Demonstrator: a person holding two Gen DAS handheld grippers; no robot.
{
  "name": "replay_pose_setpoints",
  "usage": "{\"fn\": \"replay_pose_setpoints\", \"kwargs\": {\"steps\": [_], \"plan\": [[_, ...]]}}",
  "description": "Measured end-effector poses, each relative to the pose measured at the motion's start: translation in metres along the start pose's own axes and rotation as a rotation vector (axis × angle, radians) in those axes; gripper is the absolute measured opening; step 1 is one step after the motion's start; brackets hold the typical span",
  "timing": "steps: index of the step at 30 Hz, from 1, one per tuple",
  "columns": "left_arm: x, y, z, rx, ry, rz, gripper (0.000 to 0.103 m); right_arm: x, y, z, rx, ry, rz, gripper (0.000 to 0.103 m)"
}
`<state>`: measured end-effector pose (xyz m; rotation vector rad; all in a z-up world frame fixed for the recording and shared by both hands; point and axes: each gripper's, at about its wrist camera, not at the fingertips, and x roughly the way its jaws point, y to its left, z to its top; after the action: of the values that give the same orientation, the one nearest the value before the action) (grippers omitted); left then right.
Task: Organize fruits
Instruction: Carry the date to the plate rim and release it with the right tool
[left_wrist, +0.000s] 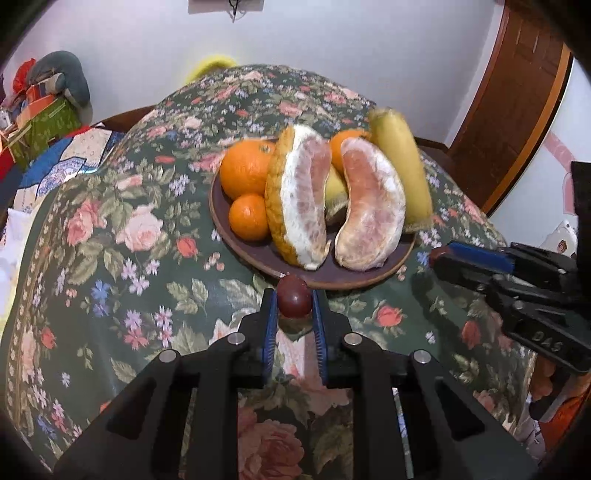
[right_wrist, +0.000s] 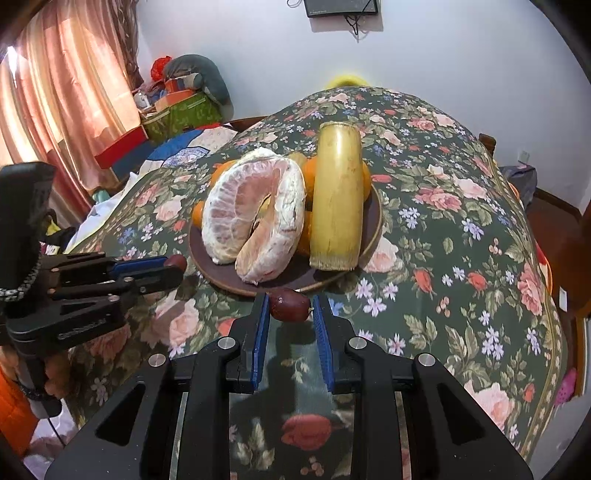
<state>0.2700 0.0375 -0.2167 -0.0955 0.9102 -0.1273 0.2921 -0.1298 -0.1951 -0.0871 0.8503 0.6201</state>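
A brown plate (left_wrist: 258, 254) on the floral tablecloth holds two oranges (left_wrist: 245, 171), two peeled pomelo pieces (left_wrist: 371, 212) and a yellow cut stalk (left_wrist: 400, 166). My left gripper (left_wrist: 294, 302) is shut on a small dark red fruit (left_wrist: 294, 301) just in front of the plate's near rim. My right gripper (right_wrist: 289, 304) is shut on another dark red fruit (right_wrist: 289, 303) near the plate (right_wrist: 221, 273) rim. Each gripper shows in the other's view: the right gripper (left_wrist: 437, 258) at the right, the left gripper (right_wrist: 173, 266) at the left, each with a fruit at its tips.
The round table is covered by a green floral cloth (left_wrist: 129, 258) under a clear sheet. Boxes and cushions (right_wrist: 184, 96) are piled beyond the table's left. A wooden door (left_wrist: 517, 92) stands at the right. Pink curtains (right_wrist: 55, 92) hang on the left.
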Motion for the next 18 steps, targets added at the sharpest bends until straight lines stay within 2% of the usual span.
{"fn": "replay_pose_setpoints", "kwargs": {"steps": [6,18], "plan": [[0.004,-0.006,0.012,0.011,-0.014,-0.021,0.019,0.011,0.000,0.009,-0.002,-0.003,0.001,0.022],[0.024,-0.018,0.017,0.048,0.012,-0.036,0.019,0.023,0.002,0.010,-0.031,0.005,0.006,0.022]]}}
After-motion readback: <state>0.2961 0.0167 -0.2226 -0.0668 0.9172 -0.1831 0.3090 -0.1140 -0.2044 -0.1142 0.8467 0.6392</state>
